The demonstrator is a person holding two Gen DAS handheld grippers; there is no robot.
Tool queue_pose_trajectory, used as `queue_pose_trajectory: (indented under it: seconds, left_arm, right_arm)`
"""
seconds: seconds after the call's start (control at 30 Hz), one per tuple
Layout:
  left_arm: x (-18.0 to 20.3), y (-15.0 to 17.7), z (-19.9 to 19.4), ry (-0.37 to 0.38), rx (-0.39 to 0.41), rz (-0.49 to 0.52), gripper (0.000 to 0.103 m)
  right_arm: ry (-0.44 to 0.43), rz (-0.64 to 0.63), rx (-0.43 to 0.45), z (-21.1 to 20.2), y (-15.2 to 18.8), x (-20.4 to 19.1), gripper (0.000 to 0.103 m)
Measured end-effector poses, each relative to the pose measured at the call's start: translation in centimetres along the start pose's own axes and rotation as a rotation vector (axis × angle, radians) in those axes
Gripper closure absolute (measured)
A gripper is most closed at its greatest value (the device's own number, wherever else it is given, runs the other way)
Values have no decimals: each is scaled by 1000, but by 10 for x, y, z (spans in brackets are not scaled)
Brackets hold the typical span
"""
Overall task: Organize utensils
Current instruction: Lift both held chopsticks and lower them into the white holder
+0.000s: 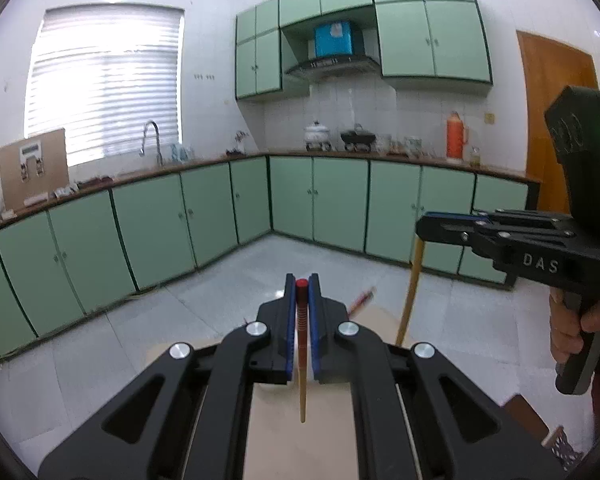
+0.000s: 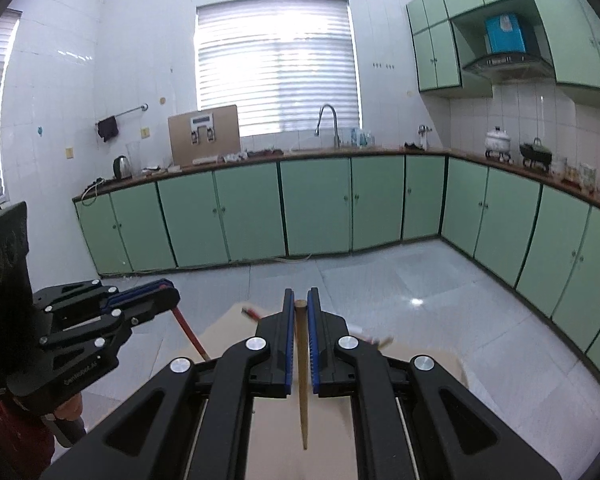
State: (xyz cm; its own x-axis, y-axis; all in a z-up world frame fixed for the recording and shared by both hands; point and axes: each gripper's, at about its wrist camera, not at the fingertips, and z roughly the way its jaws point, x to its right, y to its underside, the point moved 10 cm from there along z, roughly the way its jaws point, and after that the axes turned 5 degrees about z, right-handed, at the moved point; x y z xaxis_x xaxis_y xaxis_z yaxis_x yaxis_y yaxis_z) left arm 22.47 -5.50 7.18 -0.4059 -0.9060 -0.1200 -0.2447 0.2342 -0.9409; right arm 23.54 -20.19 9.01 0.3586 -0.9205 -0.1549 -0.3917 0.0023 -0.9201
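Left gripper jaws clamping red-tipped chopstick, right gripper, "DAS", clamping plain chopstick

Home kitchen. Mint-green base cabinets run along two walls under a brown countertop; matching wall cabinets flank a range hood. Sink faucet below a blinded window. Kettle, white pot, orange thermos on the counter. White tiled walls, pale tiled floor.
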Motion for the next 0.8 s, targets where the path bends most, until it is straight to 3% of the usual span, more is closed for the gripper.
queue_pose_trajectory:
  seconds: [0.2, 0.43, 0.63, 0.8]
  left_arm:
    - [-18, -46, 15, -37, 62, -11, 98]
    - [-30, -78, 47, -81, 77, -18, 98]
    - [-35, -76, 86, -81, 60, -30, 98]
    - [-35, -57, 120, -84, 19, -39, 98]
  right_arm:
    - [4, 1, 43, 9, -38, 4, 97]
    - [30, 10, 74, 32, -72, 16, 97]
    - [63, 17, 85, 66, -84, 29, 97]
    - [94, 30, 57, 102, -69, 47, 97]
